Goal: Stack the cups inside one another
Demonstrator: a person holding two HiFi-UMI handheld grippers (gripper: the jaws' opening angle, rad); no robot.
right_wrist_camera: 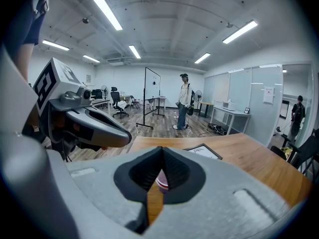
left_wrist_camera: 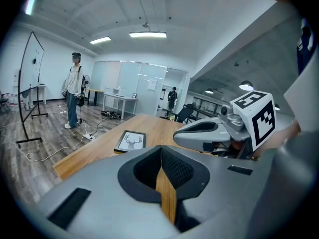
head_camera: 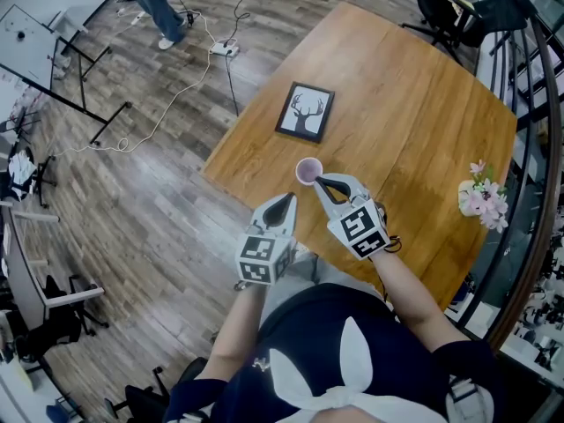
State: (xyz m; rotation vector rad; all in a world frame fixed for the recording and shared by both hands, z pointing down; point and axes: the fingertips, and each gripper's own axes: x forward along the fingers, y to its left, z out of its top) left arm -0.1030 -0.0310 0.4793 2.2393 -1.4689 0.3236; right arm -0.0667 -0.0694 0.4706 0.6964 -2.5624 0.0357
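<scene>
Bright, even indoor light from ceiling strip lamps (right_wrist_camera: pixel 107 11), seen as white bars in both gripper views. The wooden table (head_camera: pixel 423 104) is evenly lit, with only soft, faint shadows and no harsh glare. All views bend strongly toward the edges, with dark vignetted corners. Surfaces nearest the lenses look slightly soft.

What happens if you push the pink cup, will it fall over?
It would probably slide or tip easily: the cup looks small and thin, so it is likely light. It is round, so once tipped it may roll. It stands near the table's edge, so a push that way might send it off.
</scene>
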